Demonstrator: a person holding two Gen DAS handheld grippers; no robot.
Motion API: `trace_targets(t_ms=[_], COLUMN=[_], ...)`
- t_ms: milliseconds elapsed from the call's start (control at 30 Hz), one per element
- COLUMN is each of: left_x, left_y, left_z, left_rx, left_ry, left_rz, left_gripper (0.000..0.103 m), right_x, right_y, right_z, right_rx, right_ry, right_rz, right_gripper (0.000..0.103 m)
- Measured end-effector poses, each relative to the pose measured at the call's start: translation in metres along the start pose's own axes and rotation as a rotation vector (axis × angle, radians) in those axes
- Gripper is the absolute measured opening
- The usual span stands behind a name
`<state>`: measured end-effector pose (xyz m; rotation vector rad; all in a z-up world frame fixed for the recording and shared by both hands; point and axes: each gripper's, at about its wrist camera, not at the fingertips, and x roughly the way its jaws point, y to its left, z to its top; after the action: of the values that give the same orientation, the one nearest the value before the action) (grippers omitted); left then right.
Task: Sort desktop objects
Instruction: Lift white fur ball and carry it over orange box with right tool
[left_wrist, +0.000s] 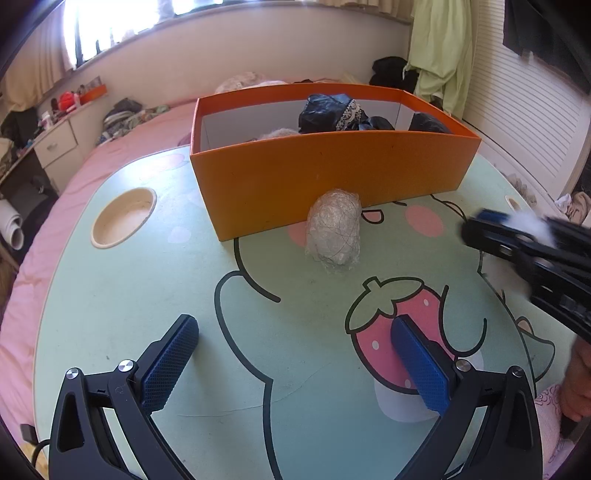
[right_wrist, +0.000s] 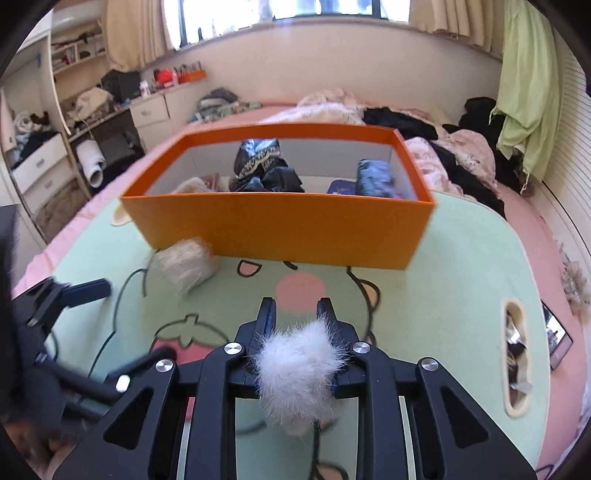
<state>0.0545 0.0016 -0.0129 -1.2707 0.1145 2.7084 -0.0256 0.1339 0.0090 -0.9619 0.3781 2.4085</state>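
Over the table's near edge: two hand-held grippers, one on each side, both angled down at the top.
Right gripper: closed on a white fluffy ball, which sits pinched deep between the jaws, its fur spilling past both fingers; the fingertips stay apart around it.
Left gripper: jaws spread wide, nothing between the blue pads; it hovers over the strawberry drawing near the near edge.
Table: pale green top printed with a cartoon animal, pink cheeks and a strawberry; a round cup hole sits toward its far left corner and a slot-shaped hole by its right edge.
Wrapped bundle: a pale lump in clear film, lying on the table against the box's near wall, toward that wall's left end.
Orange box: open-topped, white inside, standing along the table's far edge.
Box contents: crumpled black bags, one trimmed with lace, another dark bundle to their right, and something pale at the left.
Person: part of a hand shows at the right edge of the left camera's view.
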Motion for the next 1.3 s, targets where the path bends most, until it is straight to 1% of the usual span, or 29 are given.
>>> trace_targets(t_ms=[133,300,333,367,400,433,467,500,533,567,667,833,900,1000,1033,1133,1200,1267,1300], left_x=[-0.006,-0.007,-0.005,-0.003,0.001,0.008,0.013,0.02,0.023,0.02,0.01,-0.025,-0.038,-0.045,-0.046,-0.051,-0.047,-0.035,-0.026], left_y=[0.004,-0.004,-0.007,-0.011,-0.014,-0.017,-0.02,-0.021,-0.022,-0.021,-0.013,-0.003,0.0,0.001,0.001,0.0,0.005,0.009,0.01], left_z=[0.011,0.039,0.045,0.05,0.054,0.057,0.058,0.056,0.055,0.053,0.046,0.042,0.046,0.063,0.073,0.102,0.125,0.148,0.155], left_rx=[-0.012,0.011,0.021,0.031,0.042,0.053,0.06,0.065,0.064,0.058,0.028,0.012,0.003,0.005,0.013,0.032,0.014,-0.019,-0.03], left_ry=[-0.011,-0.05,-0.061,-0.069,-0.069,-0.054,-0.033,-0.006,0.003,-0.016,-0.037,-0.128,-0.159,-0.17,-0.173,-0.206,-0.21,-0.191,-0.167], left_rz=[-0.028,-0.024,-0.023,-0.021,-0.016,-0.009,-0.009,-0.025,-0.04,-0.055,-0.112,-0.165,-0.185,-0.223,-0.219,-0.176,-0.152,-0.133,-0.115], left_gripper=[0.103,0.103,0.102,0.098,0.093,0.08,0.059,0.044,0.028,0.027,0.027,0.027,0.027,0.026,0.026,0.027,0.027,0.028,0.03], right_x=[-0.015,-0.025,-0.026,-0.026,-0.025,-0.025,-0.024,-0.023,-0.023,-0.024,-0.026,-0.025,-0.026,-0.028,-0.028,-0.031,-0.029,-0.02,-0.013], right_y=[-0.015,-0.025,-0.025,-0.024,-0.025,-0.025,-0.024,-0.024,-0.024,-0.025,-0.028,-0.03,-0.029,-0.027,-0.026,-0.024,-0.025,-0.024,-0.023], right_z=[-0.017,-0.024,-0.024,-0.025,-0.026,-0.027,-0.028,-0.029,-0.03,-0.031,-0.033,-0.031,-0.027,-0.013,-0.005,0.034,0.061,0.088,0.099], right_rx=[0.068,0.118,0.12,0.121,0.12,0.118,0.116,0.116,0.117,0.12,0.134,0.141,0.131,0.121,0.117,0.117,0.13,0.136,0.13], right_ry=[-0.026,-0.078,-0.083,-0.084,-0.083,-0.081,-0.078,-0.076,-0.075,-0.077,-0.086,-0.081,-0.082,-0.091,-0.094,-0.129,-0.137,-0.13,-0.125], right_rz=[0.071,0.134,0.141,0.149,0.153,0.151,0.15,0.15,0.15,0.148,0.156,0.158,0.156,0.166,0.163,0.14,0.127,0.104,0.08], right_gripper=[0.024,0.024,0.024,0.024,0.024,0.024,0.024,0.024,0.024,0.024,0.024,0.024,0.024,0.024,0.024,0.024,0.024,0.024,0.025])
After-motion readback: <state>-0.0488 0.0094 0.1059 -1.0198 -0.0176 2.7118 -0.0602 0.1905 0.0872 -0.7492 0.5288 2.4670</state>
